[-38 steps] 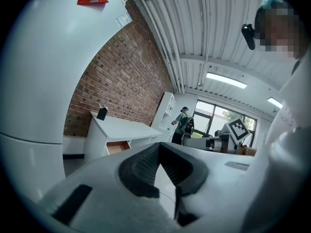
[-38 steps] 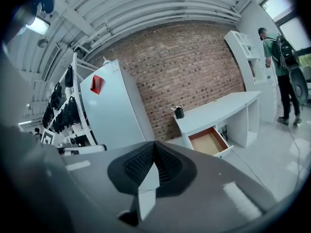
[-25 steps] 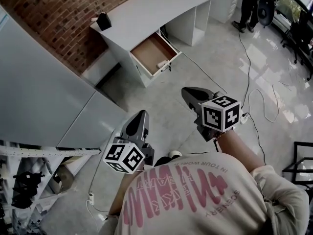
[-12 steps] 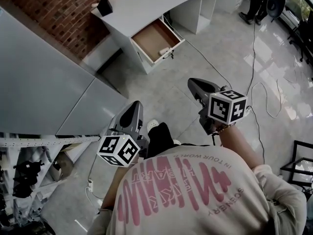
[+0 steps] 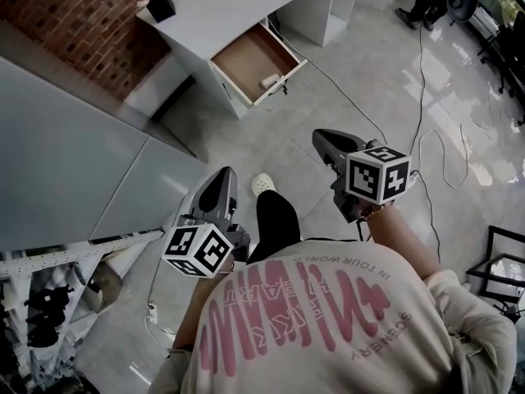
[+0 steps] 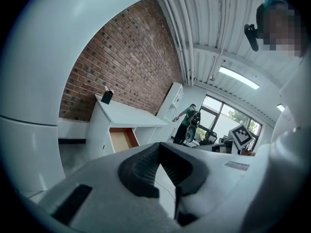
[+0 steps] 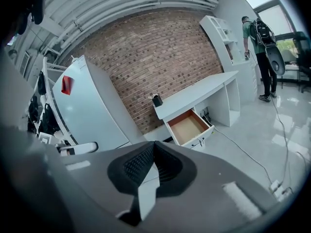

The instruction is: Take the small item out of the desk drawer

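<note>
The brown-bottomed drawer (image 5: 246, 56) of the white desk (image 5: 238, 6) stood pulled open. The small pale item (image 5: 271, 80) lay inside near its front edge, untouched. The left gripper (image 5: 220, 189) and right gripper (image 5: 326, 142) were both pressed together on nothing, well apart from the desk. Approach, grasp and lift-out all remained.

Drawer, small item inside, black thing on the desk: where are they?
drawer (image 5: 246, 56), head view, bare wooden bottom.
small item (image 5: 271, 80), head view, its middle.
black thing (image 5: 162, 5), head view, its side.
</note>
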Tool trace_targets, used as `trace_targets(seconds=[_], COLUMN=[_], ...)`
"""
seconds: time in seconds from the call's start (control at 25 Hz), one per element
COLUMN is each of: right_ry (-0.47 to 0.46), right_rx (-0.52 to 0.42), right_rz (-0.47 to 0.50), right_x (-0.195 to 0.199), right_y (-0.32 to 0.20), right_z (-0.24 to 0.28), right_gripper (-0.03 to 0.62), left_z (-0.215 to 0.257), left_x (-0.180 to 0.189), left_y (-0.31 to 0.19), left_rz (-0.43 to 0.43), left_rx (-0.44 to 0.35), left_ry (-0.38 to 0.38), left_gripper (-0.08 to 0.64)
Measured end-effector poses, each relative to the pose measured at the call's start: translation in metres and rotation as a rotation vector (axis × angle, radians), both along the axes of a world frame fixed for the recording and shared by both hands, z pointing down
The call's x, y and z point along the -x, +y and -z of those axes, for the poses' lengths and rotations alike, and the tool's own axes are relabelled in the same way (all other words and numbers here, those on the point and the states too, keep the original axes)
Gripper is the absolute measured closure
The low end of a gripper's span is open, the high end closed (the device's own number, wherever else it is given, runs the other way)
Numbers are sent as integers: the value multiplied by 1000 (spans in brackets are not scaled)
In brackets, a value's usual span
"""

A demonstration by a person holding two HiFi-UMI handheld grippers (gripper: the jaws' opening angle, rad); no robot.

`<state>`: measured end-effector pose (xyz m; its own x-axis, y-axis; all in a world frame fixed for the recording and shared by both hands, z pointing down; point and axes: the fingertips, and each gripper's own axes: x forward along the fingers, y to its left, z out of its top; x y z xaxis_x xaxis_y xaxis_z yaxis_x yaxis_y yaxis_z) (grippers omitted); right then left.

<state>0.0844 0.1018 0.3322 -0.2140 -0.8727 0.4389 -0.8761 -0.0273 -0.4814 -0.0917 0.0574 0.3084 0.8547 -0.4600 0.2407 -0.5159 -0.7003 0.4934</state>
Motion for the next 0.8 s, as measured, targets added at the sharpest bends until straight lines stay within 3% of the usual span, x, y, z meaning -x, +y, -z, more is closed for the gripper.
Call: trace_targets(seconds=[0.36, 0.8], right_ry=[-44, -44], right_rx=[59, 85], right_rz=[-73, -140], right_x=[-33, -75], right_y=[-74, -174], right_z=[-24, -31], right_gripper=[578, 578], left_z=[-17, -16], left_x=[-36, -88], left_y=[-85, -199], left_rz=[-59, -146], left_rx=[46, 42], left_ry=[-15, -23], left_gripper=[557, 557])
